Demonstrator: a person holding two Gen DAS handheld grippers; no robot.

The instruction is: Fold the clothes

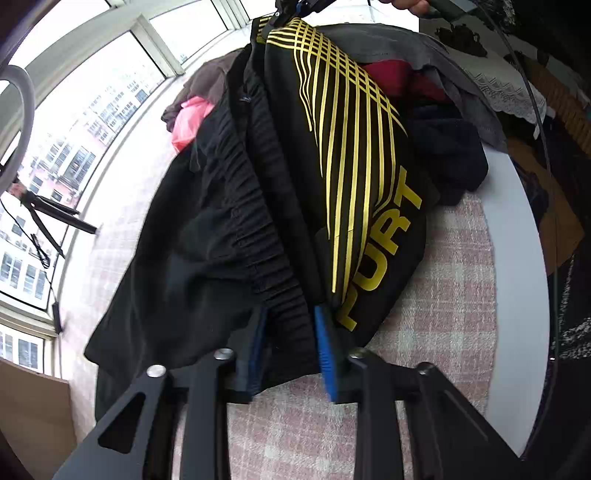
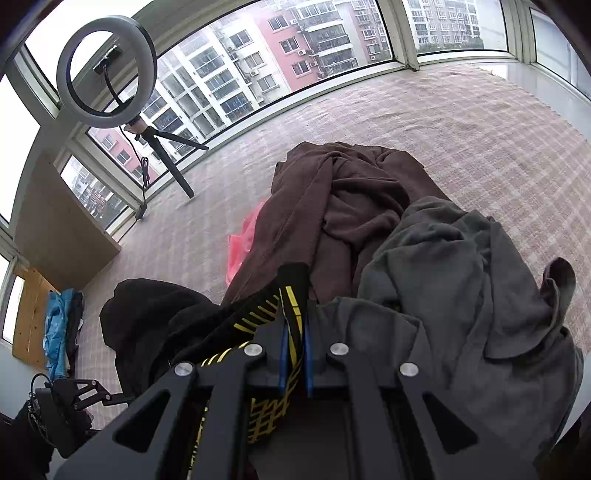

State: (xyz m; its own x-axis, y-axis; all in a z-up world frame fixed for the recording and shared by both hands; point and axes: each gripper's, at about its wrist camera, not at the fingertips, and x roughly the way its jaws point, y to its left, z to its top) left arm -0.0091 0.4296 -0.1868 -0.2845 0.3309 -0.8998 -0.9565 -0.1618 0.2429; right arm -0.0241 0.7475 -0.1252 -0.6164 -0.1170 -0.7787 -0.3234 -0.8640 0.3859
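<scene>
While the black sports shorts with crossing yellow stripes and yellow lettering [image 1: 354, 155] hang stretched between the two tools, their long axis runs from the left gripper [image 1: 290, 347] at 6 o'clock in the left wrist view up to the right gripper [image 1: 295, 7] at 12 o'clock, so each arm holds one end. The left gripper's blue-padded fingers [image 1: 325, 347] stand fairly narrow with the gathered elastic waistband [image 1: 255, 229] bunched between them; the right gripper [image 2: 294, 354] is pinched tight on a striped corner of the same garment. Beyond the shorts, from 12 to 2 o'clock, lies a heap of loose clothes: a brown towel-like cloth [image 2: 351, 206], a grey soft garment [image 2: 461, 295], a pink piece [image 2: 242, 243] and something red [image 1: 391, 77]. The pink-and-white checked cover [image 1: 443, 295] is bare from 3 to 5 o'clock near the left gripper, up to the white rounded edge [image 1: 517, 295]; in my judgement that is the room for laying the shorts flat. A ring light on a tripod [image 2: 107, 70] stands at 10 o'clock by the windows, well apart.
</scene>
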